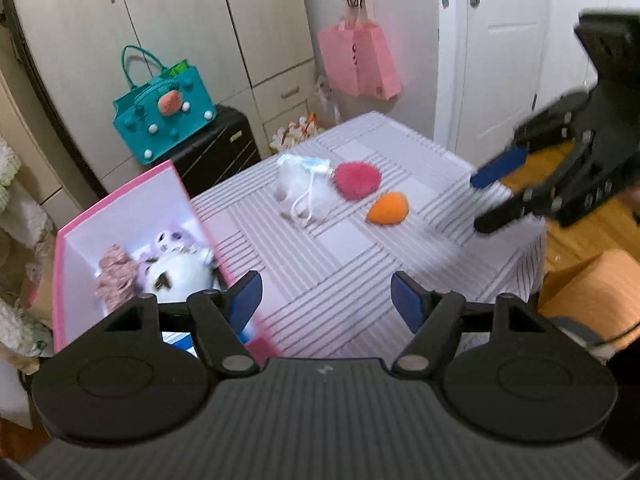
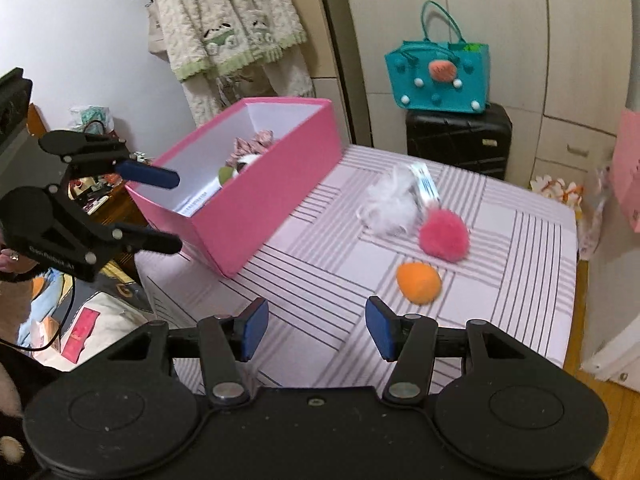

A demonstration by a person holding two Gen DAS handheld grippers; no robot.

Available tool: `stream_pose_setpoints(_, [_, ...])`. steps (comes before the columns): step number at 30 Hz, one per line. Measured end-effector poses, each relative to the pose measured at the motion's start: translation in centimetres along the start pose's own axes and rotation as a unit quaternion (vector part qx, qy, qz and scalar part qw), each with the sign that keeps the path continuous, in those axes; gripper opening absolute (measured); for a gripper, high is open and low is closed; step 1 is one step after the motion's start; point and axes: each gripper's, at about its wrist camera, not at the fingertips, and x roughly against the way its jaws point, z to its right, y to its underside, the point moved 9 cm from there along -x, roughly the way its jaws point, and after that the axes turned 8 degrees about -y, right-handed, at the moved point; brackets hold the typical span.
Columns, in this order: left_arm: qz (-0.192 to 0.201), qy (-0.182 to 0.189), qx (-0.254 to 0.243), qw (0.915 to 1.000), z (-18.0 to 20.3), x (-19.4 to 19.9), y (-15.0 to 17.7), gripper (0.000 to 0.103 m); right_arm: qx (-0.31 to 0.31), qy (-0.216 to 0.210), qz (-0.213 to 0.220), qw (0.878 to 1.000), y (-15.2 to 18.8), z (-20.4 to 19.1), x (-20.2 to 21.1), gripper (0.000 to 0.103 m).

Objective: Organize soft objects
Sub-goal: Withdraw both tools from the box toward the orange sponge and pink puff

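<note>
Left claw [image 1: 326,300] sits lowest in my left wrist view, blue pads spread wide, nothing between them, hovering over the near edge of the striped pink-and-white cloth-covered bench [image 1: 344,264]. Right claw [image 2: 316,326] reads the same in its own view: released, empty, above the bench's near side. Each claw also shows in the other's camera, both with fingers apart.

Open pink cardboard box [image 1: 132,216] with white interior sits on the bench at 10 o'clock from the left claw. Inside it: a white plush cat with purple ears [image 1: 180,268] and a dusty-pink ruffled fabric piece [image 1: 116,276] beside it, touching.

On the bench outside the box, at 12 to 1 o'clock from the left claw:
- fluffy white fur piece [image 1: 298,190] with a pale blue tag on top, farthest left of the three
- round magenta fuzzy pompom [image 1: 357,180], just beside the white piece, looks to be touching it
- orange egg-shaped soft sponge [image 1: 388,209], near the pompom, apart from it

From the right claw, that group lies at 12 to 1 o'clock and the box at 10 to 11.

Teal felt handbag [image 1: 164,114] stands on a black suitcase [image 1: 218,148] beyond the bench.
</note>
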Motion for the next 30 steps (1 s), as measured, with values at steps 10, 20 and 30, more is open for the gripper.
stream_pose_setpoints(10, [0.047,-0.003,0.056,0.9973,2.4,-4.9,-2.1,0.070,0.002,0.043,0.049,0.998,2.4,4.7,-3.1,0.061])
stream_pose_setpoints(20, [0.065,-0.091,0.082,0.9903,3.4,-11.1,-2.4,0.070,0.005,0.103,0.100,0.990,3.5,8.4,-7.0,0.070])
stream_pose_setpoints(30, [0.054,-0.092,0.122,0.9868,3.1,-15.2,-4.4,0.070,0.030,0.124,0.104,0.986,2.5,9.3,-9.6,0.071])
